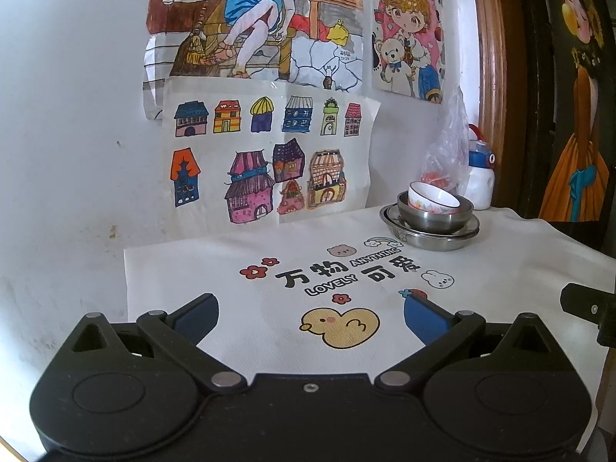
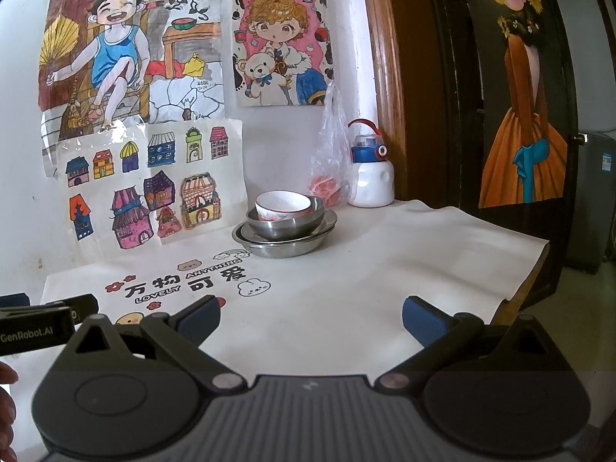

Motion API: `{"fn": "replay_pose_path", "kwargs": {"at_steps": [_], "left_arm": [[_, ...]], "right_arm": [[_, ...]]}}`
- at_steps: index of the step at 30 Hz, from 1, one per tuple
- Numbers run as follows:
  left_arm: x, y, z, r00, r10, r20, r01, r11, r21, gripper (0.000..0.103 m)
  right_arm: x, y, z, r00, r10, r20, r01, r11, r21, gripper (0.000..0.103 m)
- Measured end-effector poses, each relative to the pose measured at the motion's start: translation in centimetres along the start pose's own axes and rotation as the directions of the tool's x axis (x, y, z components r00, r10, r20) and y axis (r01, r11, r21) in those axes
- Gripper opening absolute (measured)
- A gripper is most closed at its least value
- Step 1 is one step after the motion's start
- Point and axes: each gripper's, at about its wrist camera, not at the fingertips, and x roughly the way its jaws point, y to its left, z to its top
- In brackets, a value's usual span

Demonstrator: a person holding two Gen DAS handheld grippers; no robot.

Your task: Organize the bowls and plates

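Note:
A stack stands at the back of the table: a white ceramic bowl (image 1: 432, 197) with a floral band sits tilted inside a steel bowl (image 1: 435, 218), which rests on steel plates (image 1: 431, 235). In the right wrist view the same white bowl (image 2: 283, 204), steel bowl (image 2: 288, 225) and steel plates (image 2: 283, 244) show at centre. My left gripper (image 1: 310, 317) is open and empty, low over the mat, well short of the stack. My right gripper (image 2: 310, 317) is open and empty, also short of the stack.
A white mat (image 2: 346, 288) with cartoon prints covers the table. A plastic bag (image 2: 331, 161) and a white bottle (image 2: 371, 177) stand behind the stack by the wall. Drawings hang on the wall. The table's right edge (image 2: 527, 281) drops beside a dark door.

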Motion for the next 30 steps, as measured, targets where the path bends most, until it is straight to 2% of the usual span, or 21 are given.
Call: {"fn": "replay_pose_path", "kwargs": {"at_steps": [30], "left_arm": [[-0.13, -0.02, -0.16, 1.000, -0.005, -0.002, 0.005, 1.000, 0.000, 0.102]], "right_arm": [[-0.04, -0.35, -0.15, 1.000, -0.005, -0.003, 0.005, 1.000, 0.004, 0.103]]}}
